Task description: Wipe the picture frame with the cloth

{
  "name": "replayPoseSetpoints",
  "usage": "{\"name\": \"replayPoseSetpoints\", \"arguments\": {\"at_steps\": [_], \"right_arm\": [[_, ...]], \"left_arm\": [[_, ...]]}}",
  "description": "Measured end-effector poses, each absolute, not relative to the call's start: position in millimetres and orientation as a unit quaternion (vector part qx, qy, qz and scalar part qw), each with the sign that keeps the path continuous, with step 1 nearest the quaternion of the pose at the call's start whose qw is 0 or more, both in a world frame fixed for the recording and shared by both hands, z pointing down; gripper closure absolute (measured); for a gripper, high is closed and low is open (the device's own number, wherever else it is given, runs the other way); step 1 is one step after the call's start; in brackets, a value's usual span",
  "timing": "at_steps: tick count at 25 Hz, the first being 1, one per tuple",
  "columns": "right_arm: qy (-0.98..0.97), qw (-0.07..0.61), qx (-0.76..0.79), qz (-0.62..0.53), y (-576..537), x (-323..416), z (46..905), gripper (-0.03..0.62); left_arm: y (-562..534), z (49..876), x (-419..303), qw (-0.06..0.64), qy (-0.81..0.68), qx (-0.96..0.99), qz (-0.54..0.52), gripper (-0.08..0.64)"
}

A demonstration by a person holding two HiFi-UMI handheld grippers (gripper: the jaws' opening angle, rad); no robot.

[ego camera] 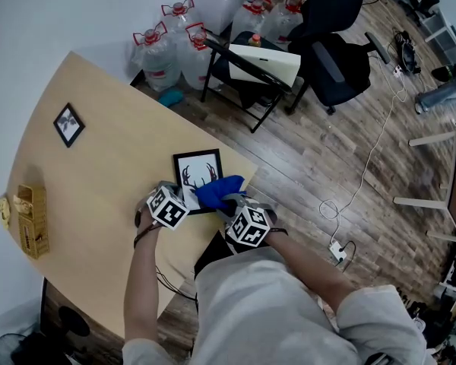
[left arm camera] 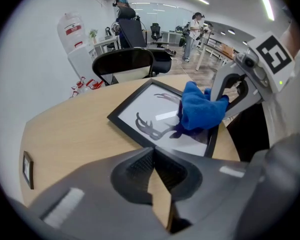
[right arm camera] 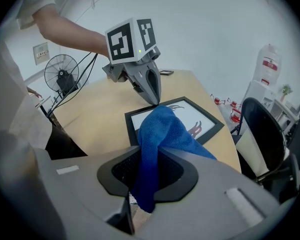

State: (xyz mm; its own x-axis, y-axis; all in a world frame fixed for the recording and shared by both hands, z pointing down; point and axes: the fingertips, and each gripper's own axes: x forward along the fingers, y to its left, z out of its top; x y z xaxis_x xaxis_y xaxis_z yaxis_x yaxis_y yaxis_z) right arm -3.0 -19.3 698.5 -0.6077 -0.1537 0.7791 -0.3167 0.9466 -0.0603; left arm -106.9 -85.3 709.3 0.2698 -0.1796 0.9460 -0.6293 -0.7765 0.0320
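cloth (right arm camera: pixel 160 131) — in right tool (right arm camera: pixel 148 165), on frame (right arm camera: pixel 194 115)

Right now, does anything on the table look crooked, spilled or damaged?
Nothing looks spilled or damaged. The picture frame lies flat, skewed to the table edge and close to it. The blue cloth, clamped in the right gripper, sits bunched on one corner. The left gripper, jaws shut, seems to press on the frame's edge.
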Motion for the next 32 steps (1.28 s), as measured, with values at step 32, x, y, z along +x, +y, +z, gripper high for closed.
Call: {"name": "replayPoseSetpoints", "arguments": {"at_steps": [32], "right_arm": [[-0.887, 0.439, 0.118, 0.086, -64.7, -57.5, 707.2, 0.532]], "left_arm": [[-82.9, 710.0, -108.9, 0.228, -0.258, 0.783, 0.518, 0.506]]}}
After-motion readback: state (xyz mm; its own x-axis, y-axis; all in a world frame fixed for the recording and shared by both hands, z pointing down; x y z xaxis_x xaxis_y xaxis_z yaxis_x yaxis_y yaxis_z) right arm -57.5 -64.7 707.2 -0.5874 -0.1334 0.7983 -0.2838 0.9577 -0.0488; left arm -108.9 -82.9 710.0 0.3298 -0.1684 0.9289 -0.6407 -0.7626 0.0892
